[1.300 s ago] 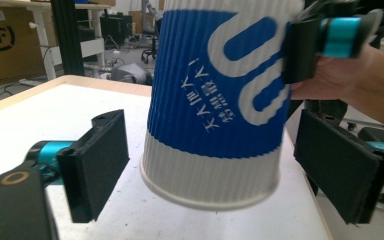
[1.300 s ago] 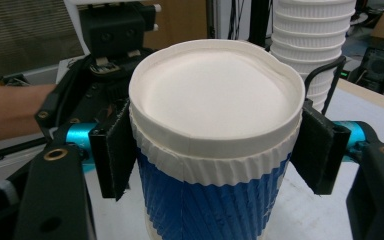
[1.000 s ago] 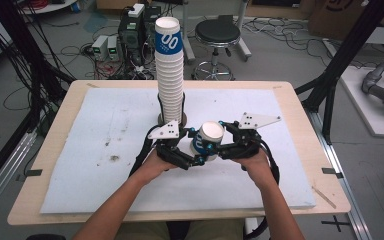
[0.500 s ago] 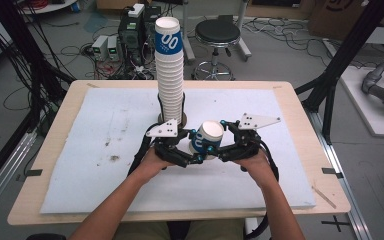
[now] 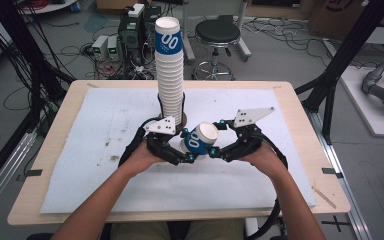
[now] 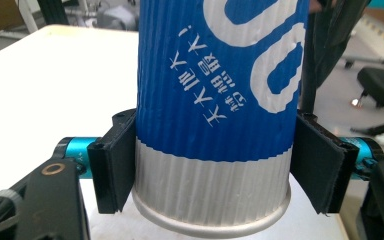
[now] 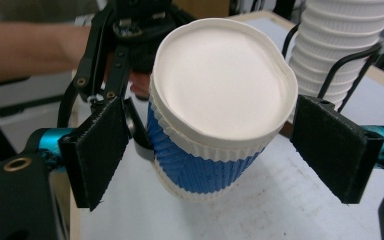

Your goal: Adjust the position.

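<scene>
Left gripper view: we've got the cup clamped near its base.
Right gripper jaws sit apart around its rim, probably to separate nested cups.

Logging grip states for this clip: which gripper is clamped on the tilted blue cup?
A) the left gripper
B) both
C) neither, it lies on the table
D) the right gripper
A: the left gripper has its pads pressed on the blue cup, while the right gripper stands open around its rim end.
</scene>
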`<state>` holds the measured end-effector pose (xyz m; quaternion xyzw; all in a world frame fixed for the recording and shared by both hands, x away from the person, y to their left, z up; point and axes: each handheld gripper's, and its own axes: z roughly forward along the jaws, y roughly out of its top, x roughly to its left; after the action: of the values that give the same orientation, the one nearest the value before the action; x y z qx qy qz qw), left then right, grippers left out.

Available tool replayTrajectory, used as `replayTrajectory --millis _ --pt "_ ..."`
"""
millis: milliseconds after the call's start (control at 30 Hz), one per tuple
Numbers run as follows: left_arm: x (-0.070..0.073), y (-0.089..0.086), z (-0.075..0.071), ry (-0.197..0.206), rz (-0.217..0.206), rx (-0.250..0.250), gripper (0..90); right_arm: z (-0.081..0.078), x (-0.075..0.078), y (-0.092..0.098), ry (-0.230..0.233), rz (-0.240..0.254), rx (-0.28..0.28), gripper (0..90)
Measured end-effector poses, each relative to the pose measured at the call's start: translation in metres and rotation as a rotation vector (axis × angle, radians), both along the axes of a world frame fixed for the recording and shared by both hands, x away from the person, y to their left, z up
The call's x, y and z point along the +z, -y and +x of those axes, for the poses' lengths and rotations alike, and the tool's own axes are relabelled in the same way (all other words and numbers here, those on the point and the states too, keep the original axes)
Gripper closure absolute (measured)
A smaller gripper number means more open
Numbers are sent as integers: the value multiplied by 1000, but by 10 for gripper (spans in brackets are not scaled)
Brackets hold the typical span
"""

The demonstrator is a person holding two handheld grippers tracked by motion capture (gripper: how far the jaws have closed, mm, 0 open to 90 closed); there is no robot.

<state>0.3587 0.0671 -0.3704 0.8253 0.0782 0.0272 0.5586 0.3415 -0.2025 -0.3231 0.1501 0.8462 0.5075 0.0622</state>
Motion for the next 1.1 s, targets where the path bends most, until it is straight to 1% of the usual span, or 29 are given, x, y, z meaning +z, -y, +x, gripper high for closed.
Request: replayTrajectory --millis 33,67,100,133,200,233,300,333,400,467,500,533,567,600,633,733,767,833,900,967,1000,1033,1067,1100 --pt "1 0 0 -1 6 1 268 0 1 -1 -13 -13 3 157" --pt "1 -1 0 -1 13 2 268 0 1 -1 -13 -13 3 157" --pt "2 -1 0 2 22 2 268 2 2 -2 -14 -26 7 158" --pt "2 -1 -1 5 26 4 268 4 3 -5 -26 -41 17 158" --pt "3 -2 -1 8 38 2 268 6 5 -8 -25 -65 37 158" --pt "3 -2 -2 11 47 2 268 7 7 -13 -23 -86 55 158" --pt "3 -1 -2 13 56 -1 268 7 8 -15 -25 -92 66 158" --pt "3 -1 -2 16 70 -6 268 7 8 -18 -23 -104 79 158" --pt "3 -1 -2 15 74 -9 268 8 9 -24 -18 -139 90 158" --pt "3 -1 -3 15 73 -13 268 9 9 -27 -16 -157 97 159" --pt "3 -1 -3 19 73 -20 268 10 8 -29 -27 -172 104 172" --pt "3 -1 -3 19 73 -20 268 10 8 -29 -27 -172 104 172" --pt "3 -1 -4 18 71 -23 268 12 7 -32 -33 -186 103 176" --pt "3 -1 -4 19 73 -26 268 12 7 -32 -33 -186 103 176" --pt "3 -1 -4 22 69 -32 268 13 6 -32 -34 -196 114 218" --pt "4 0 -5 26 72 -36 268 13 5 -33 -45 -202 120 235" --pt "3 0 -5 24 73 -41 268 13 5 -33 -51 -203 128 264" --pt "3 0 -5 25 77 -43 268 14 4 -33 -59 -206 138 271" --pt "2 0 -5 26 81 -46 269 15 4 -33 -77 -206 143 281" --pt "2 0 -4 26 80 -49 271 16 4 -32 -80 -210 146 285" --pt "2 0 -4 24 78 -50 267 16 4 -31 -98 -203 143 289" --pt "1 1 -4 16 67 -40 253 16 4 -31 -98 -204 141 289" --pt "1 1 -4 16 67 -40 238 17 4 -30 -98 -200 141 288" --pt "1 1 -5 16 53 -28 238 17 4 -30 -98 -200 141 288"
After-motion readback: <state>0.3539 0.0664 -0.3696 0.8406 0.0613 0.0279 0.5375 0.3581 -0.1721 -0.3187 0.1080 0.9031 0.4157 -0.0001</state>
